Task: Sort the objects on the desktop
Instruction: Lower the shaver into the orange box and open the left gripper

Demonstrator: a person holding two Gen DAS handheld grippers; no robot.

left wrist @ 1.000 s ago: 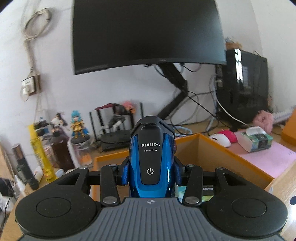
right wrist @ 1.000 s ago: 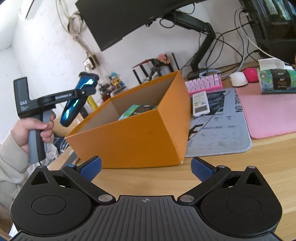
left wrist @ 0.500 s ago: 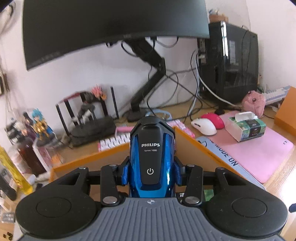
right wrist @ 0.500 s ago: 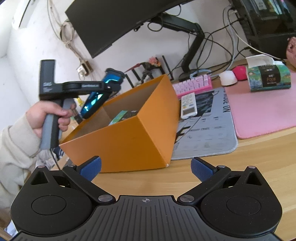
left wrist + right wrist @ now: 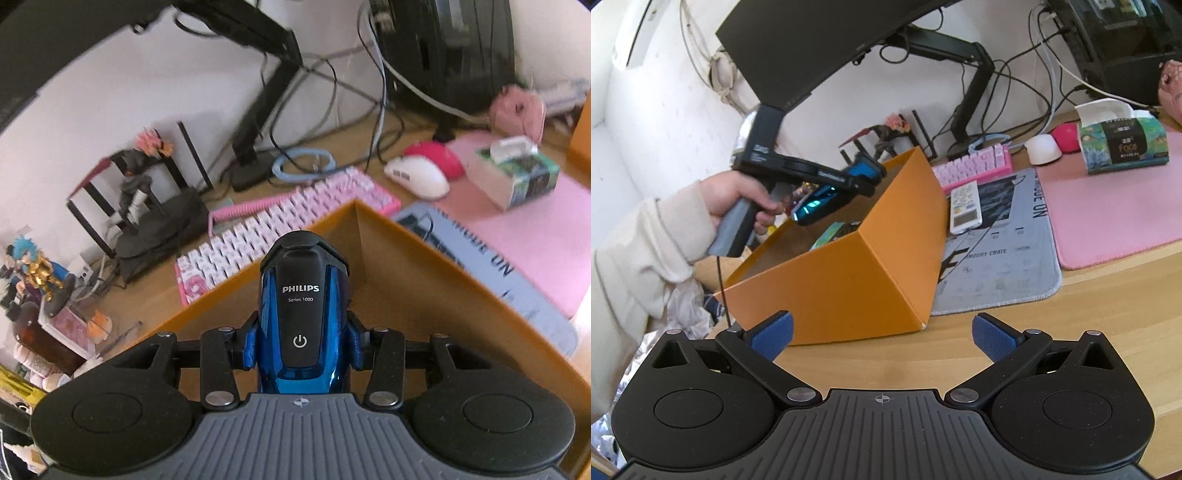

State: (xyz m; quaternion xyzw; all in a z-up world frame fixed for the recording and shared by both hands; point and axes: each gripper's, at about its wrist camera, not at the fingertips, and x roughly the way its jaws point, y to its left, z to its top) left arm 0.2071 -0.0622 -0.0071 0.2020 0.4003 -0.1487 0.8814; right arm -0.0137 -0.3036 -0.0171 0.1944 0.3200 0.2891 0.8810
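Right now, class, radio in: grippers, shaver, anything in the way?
Left gripper shut on shaver, over orange box. Right gripper open, empty, above desk. Nothing in the way.

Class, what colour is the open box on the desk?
Orange; the right wrist view shows it best.

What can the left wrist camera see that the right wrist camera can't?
Only the left wrist view shows the PHILIPS name and power button on the blue shaver, and a blue-haired figurine.

Only the right wrist view shows the person's hand holding the left gripper, the open, empty right gripper, and a white remote control.

Both show the shaver over the orange box, the pink keyboard, the white mouse and the tissue pack.
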